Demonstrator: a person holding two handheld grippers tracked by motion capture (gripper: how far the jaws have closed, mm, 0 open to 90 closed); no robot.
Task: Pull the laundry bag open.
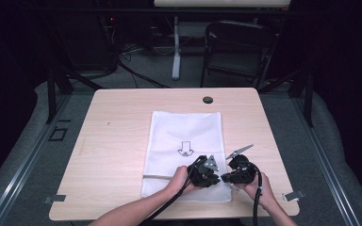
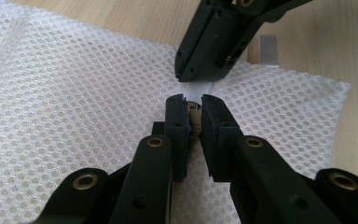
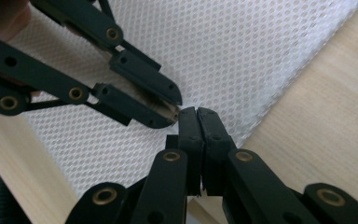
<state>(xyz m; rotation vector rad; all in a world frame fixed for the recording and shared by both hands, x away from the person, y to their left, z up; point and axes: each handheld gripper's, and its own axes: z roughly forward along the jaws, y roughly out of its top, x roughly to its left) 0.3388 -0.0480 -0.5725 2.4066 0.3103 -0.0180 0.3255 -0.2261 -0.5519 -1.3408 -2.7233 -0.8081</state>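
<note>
A white mesh bag (image 1: 185,150) lies flat on the middle of the wooden surface (image 1: 113,141), with a small arrow print (image 1: 185,149) on it. At its near right corner the two tools meet. The left tool (image 1: 213,177) rests on the mesh; in the left gripper view its jaws stand close together and are clamped on a small pale tab (image 2: 194,113) of the bag, a narrow gap remaining between them. Just to the right, the right tool (image 1: 226,178) is almost touching it, tip to tip. In the right gripper view the right tool (image 3: 197,112) has its jaws pressed fully together above the edge of the mesh; whether they pinch any fabric, I cannot tell.
</note>
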